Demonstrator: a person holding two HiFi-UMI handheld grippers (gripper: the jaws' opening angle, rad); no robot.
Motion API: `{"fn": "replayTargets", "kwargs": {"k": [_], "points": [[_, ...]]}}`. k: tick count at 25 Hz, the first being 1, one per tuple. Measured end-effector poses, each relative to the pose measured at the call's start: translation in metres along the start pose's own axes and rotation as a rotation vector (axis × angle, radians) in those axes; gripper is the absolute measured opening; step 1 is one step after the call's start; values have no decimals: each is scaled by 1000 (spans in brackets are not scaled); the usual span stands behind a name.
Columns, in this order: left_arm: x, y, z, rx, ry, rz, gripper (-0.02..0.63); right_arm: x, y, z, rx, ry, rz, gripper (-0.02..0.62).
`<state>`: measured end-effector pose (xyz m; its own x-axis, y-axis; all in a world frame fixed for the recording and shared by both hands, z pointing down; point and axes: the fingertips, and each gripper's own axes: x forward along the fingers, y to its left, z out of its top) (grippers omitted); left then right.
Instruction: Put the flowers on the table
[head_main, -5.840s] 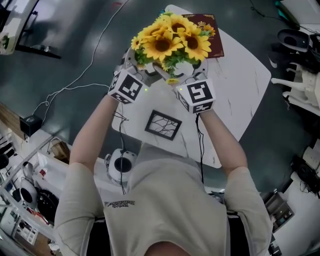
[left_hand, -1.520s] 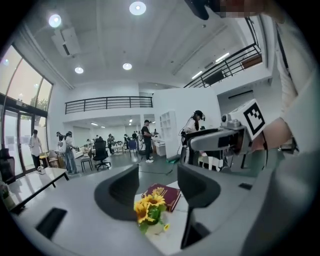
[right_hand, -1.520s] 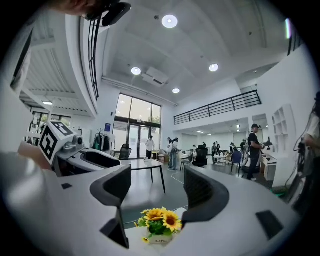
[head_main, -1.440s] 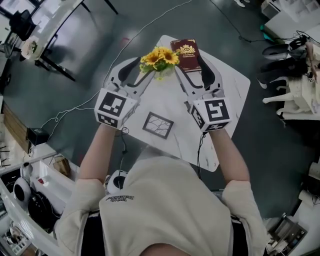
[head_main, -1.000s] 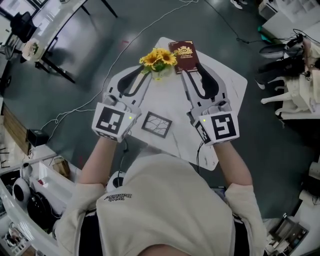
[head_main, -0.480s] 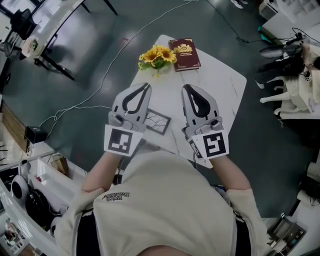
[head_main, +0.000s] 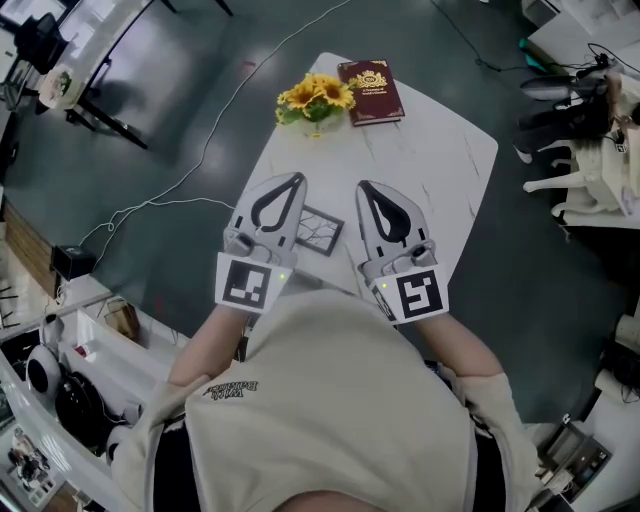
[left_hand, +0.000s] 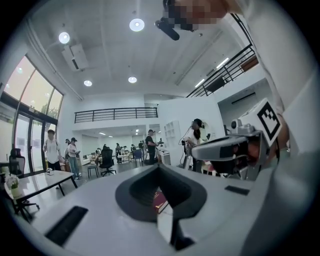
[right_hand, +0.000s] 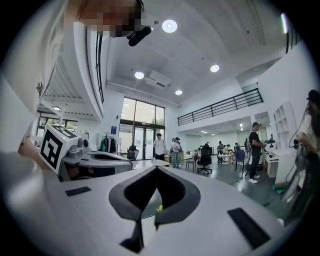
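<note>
Bunch of yellow artificial sunflowers with green leaves stands on the white marble-look tabletop, upper centre of the head view, near the table's far edge. A dark red hardcover book with gold crest lies just right of it; can't tell if they touch.

Left gripper and right gripper are side by side at frame centre, over the near half of the table and well apart from the flowers. Both point toward the top of the frame.

Left gripper view: jaws have just been closing, the tips now meet and nothing is between them. A bit of the red book shows through the loop behind the tips. Right gripper view: same, jaws have just been closing, tips together, nothing held, and a speck of yellow shows through the loop.

A small dark square frame with a crack-line pattern lies on the table between the two grippers, its left edge under the left one. A thin white cable runs across the dark floor at left.
</note>
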<state>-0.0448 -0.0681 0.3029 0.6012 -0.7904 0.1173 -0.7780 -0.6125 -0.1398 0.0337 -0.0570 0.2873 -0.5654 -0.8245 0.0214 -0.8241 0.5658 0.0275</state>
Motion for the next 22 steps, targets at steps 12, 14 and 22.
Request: {"fn": "replayTargets", "kwargs": {"k": [12, 14, 22], "points": [[5, 2, -5, 0, 11, -11, 8, 7, -2, -4, 13, 27, -7, 9], [6, 0, -6, 0, 19, -16, 8, 7, -3, -4, 14, 29, -9, 9], [8, 4, -4, -3, 17, -16, 8, 8, -7, -7, 20, 36, -9, 9]]}}
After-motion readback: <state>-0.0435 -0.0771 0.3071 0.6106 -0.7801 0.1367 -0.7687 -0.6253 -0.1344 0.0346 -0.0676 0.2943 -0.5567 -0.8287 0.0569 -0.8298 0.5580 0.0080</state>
